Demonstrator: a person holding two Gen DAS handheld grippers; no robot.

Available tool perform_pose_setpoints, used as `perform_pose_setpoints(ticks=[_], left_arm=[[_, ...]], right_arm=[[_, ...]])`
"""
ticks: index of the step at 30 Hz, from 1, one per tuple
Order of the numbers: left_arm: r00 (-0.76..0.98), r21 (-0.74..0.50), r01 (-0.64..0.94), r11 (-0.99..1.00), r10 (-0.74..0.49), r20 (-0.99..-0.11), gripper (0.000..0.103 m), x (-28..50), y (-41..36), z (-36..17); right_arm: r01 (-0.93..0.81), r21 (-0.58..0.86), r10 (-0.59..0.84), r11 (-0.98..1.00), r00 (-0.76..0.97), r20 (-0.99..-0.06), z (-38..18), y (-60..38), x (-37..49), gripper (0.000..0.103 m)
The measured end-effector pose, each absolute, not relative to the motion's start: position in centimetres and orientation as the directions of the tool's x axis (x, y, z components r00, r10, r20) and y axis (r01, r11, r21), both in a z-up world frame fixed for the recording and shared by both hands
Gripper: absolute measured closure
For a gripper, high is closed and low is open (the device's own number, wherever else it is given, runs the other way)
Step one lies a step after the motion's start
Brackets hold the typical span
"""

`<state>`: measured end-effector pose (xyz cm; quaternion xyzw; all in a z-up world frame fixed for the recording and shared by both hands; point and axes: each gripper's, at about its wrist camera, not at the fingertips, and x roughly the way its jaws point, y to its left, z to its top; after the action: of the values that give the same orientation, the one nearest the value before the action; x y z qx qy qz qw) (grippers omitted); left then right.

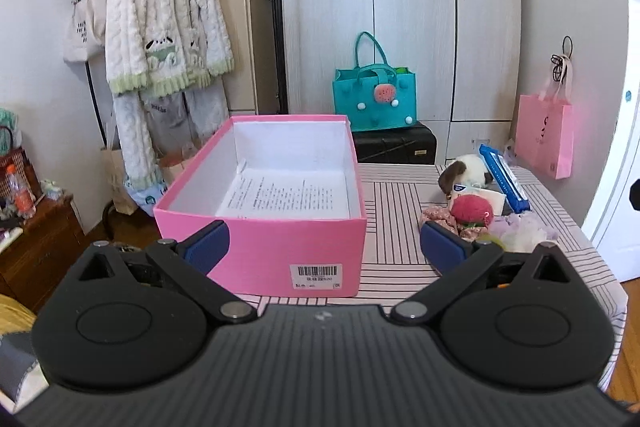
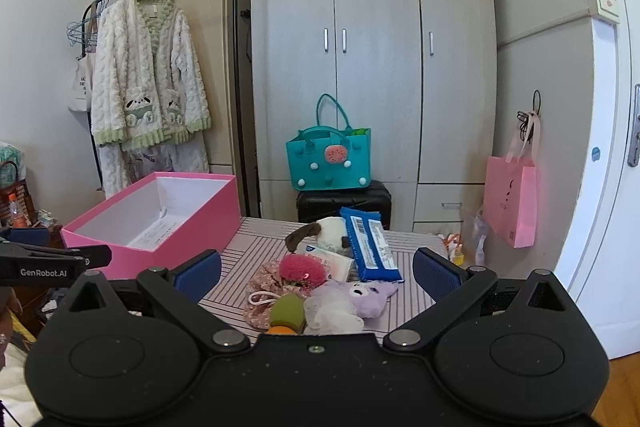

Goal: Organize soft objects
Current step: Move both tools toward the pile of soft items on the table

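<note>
Bedroom, striped bench [image 2: 404,247]. Pink box [image 1: 280,251] holds only paper sheet, maybe nothing else. Soft toys pile [image 2: 320,291] right of box, untouched. Left tongs [image 1: 324,239], right tongs [image 2: 316,271] both spread wide, empty. Nothing sorted yet.

My matt pink cardboard box [image 1: 280,247] sits on striped cloth [image 1: 392,267]; the fuzzy purple plush toy [image 2: 366,297] looks soft, the blue packet [image 2: 374,247] seemingly glossy plastic.

Both views are bright with soft, even daylight and weak shadows. Fisheye distortion bows the wardrobe [image 2: 372,51] and door [image 2: 600,147] at the edges; corners vignette dark. Focus is sharp, without noticeable blur.
</note>
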<state>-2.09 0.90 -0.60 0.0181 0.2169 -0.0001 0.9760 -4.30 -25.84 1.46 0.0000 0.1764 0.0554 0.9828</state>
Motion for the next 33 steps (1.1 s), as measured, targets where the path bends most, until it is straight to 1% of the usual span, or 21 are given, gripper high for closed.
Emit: perform_pose_setpoints(ticks=[5, 9, 14, 20, 25, 29, 31, 33], left_arm=[[0.891, 0.085, 0.045, 0.995, -0.001, -0.454, 0.0, -1.9, 0.7, 0.6], [0.891, 0.12, 0.054, 0.991, 0.006, -0.454, 0.0, -1.9, 0.6, 1.4], [0.892, 0.114, 0.069, 0.991, -0.01, -0.453, 0.0, -1.9, 1.0, 2.2], [0.877, 0.102, 0.108, 0.989, -0.047, -0.478, 0.0, -1.8, 1.0, 2.3], [0.867, 0.115, 0.128, 0.985, -0.055, -0.496, 0.0, -1.4, 0.7, 2.2], [0.858, 0.104, 0.147, 0.984, -0.074, -0.509, 0.0, -0.8, 0.1, 1.9], [0.846, 0.065, 0.168, 0.984, -0.11, -0.521, 0.0, -0.4, -0.1, 1.6], [0.843, 0.044, 0.199, 0.979, -0.148, -0.516, 0.0, 0.0, -0.6, 1.4]], right_arm=[[-0.13, 0.05, 0.14, 0.99, 0.919, -0.369, 2.0, -26.1, -4.1, 0.0], [-0.142, 0.052, 0.152, 0.988, 0.913, -0.379, 2.7, -26.4, -3.8, 0.0], [-0.166, 0.05, 0.172, 0.985, 0.907, -0.383, 3.4, -26.8, -3.9, 0.0], [-0.198, 0.036, 0.196, 0.98, 0.899, -0.391, 3.5, -27.1, -4.2, 0.0], [-0.229, 0.038, 0.225, 0.973, 0.891, -0.394, 3.5, -27.7, -4.1, 0.0], [-0.255, 0.039, 0.252, 0.966, 0.898, -0.36, 3.2, -28.6, -4.0, 0.0], [-0.286, 0.053, 0.288, 0.957, 0.905, -0.313, 2.5, -29.4, -4.0, 0.0], [-0.304, 0.058, 0.308, 0.951, 0.906, -0.291, 2.2, -29.8, -3.9, 0.0]])
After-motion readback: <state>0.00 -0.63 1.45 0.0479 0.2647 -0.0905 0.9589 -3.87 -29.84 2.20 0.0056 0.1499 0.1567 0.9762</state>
